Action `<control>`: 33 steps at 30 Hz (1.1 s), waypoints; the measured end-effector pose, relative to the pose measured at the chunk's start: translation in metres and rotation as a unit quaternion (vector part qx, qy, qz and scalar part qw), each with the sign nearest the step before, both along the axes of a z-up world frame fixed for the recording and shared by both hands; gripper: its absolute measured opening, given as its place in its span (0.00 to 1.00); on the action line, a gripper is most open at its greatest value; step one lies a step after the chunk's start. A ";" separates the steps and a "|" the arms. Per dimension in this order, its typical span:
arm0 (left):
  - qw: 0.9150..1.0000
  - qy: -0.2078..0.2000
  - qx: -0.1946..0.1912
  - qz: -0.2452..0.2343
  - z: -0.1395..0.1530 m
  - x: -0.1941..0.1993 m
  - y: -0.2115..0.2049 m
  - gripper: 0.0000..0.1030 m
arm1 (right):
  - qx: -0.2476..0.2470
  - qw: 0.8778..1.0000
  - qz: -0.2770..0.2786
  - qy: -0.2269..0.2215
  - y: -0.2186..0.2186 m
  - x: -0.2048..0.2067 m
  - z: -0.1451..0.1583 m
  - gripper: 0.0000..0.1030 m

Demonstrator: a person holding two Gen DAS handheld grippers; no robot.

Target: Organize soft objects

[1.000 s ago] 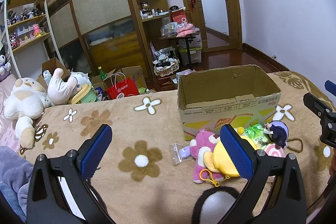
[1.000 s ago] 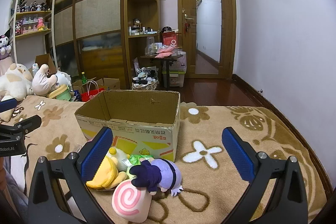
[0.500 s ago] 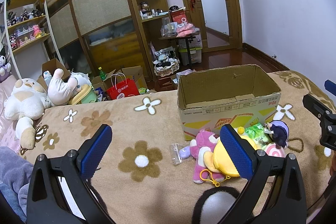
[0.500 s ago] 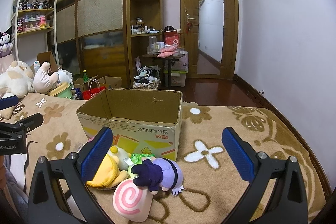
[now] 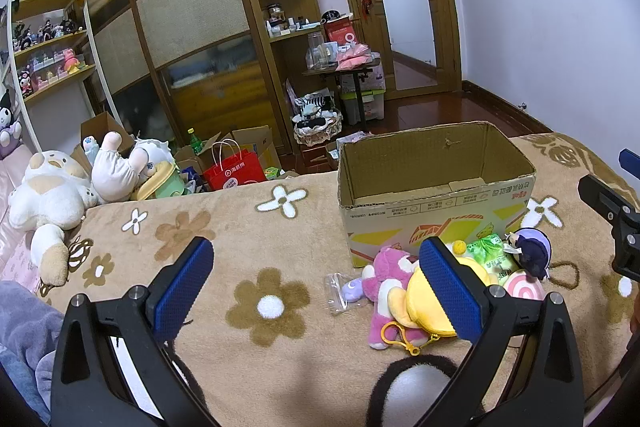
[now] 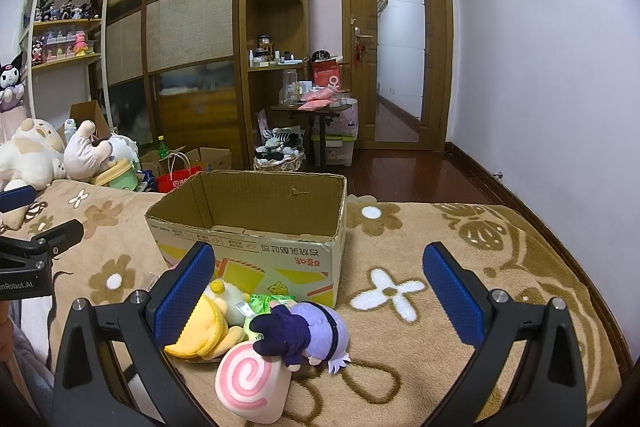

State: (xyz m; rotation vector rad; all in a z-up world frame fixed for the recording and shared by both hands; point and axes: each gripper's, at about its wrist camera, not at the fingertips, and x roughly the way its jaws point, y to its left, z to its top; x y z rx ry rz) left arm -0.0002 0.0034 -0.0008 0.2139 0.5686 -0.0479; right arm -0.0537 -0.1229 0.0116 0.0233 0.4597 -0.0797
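An open, empty cardboard box [image 5: 436, 183] [image 6: 256, 227] stands on the flowered blanket. In front of it lies a pile of soft toys: a pink plush [image 5: 386, 279], a yellow plush [image 5: 416, 303] [image 6: 204, 331], a green packet [image 5: 490, 253], a purple-haired doll [image 5: 530, 253] [image 6: 308, 331] and a pink swirl plush [image 6: 250, 379]. My left gripper [image 5: 316, 287] is open and empty, low over the blanket left of the pile. My right gripper [image 6: 316, 291] is open and empty, above the doll.
A black-and-white furry plush [image 5: 416, 391] lies at the near edge. Big white plush toys [image 5: 52, 195] lie at the far left. A small plastic bag [image 5: 340, 287] lies beside the pile. A red bag [image 5: 234, 173], boxes, shelves and a door lie beyond the bed.
The right wrist view has shifted slightly, bringing the box and toys a touch closer. The left gripper has stayed put. Both stay open.
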 end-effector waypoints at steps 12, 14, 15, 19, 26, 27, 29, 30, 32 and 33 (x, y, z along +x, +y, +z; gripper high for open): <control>1.000 0.000 0.001 -0.001 0.000 0.000 0.000 0.99 | 0.003 1.000 -0.001 0.001 0.000 0.000 0.001 1.00; 1.000 0.000 0.002 -0.001 0.000 0.000 0.000 0.99 | 0.003 1.000 -0.001 0.001 0.000 0.000 0.000 1.00; 1.000 0.000 0.002 -0.001 0.000 0.000 -0.001 0.99 | 0.003 1.000 0.000 0.001 0.000 0.000 0.000 1.00; 1.000 0.004 0.002 -0.004 0.007 0.000 0.000 0.99 | 0.004 1.000 0.000 0.002 0.000 0.000 0.000 1.00; 1.000 0.023 -0.001 -0.019 0.008 0.005 -0.006 0.99 | 0.004 1.000 0.001 0.006 0.000 0.004 0.005 1.00; 0.999 0.026 -0.003 -0.021 0.006 0.007 -0.007 0.99 | 0.005 1.000 0.001 0.006 -0.001 0.004 0.005 1.00; 0.999 0.031 -0.004 -0.024 0.004 0.011 -0.010 0.99 | 0.009 1.000 0.000 0.006 -0.006 0.009 0.006 1.00; 0.999 0.034 -0.003 -0.026 0.001 0.013 -0.015 0.99 | 0.013 1.000 -0.001 0.007 -0.008 0.012 0.005 1.00; 0.999 0.039 -0.001 -0.028 -0.003 0.017 -0.021 0.99 | 0.019 1.000 -0.003 0.011 -0.010 0.015 0.005 1.00; 0.999 0.041 0.001 -0.030 -0.005 0.019 -0.023 0.99 | 0.022 1.000 -0.005 0.013 -0.012 0.017 0.005 1.00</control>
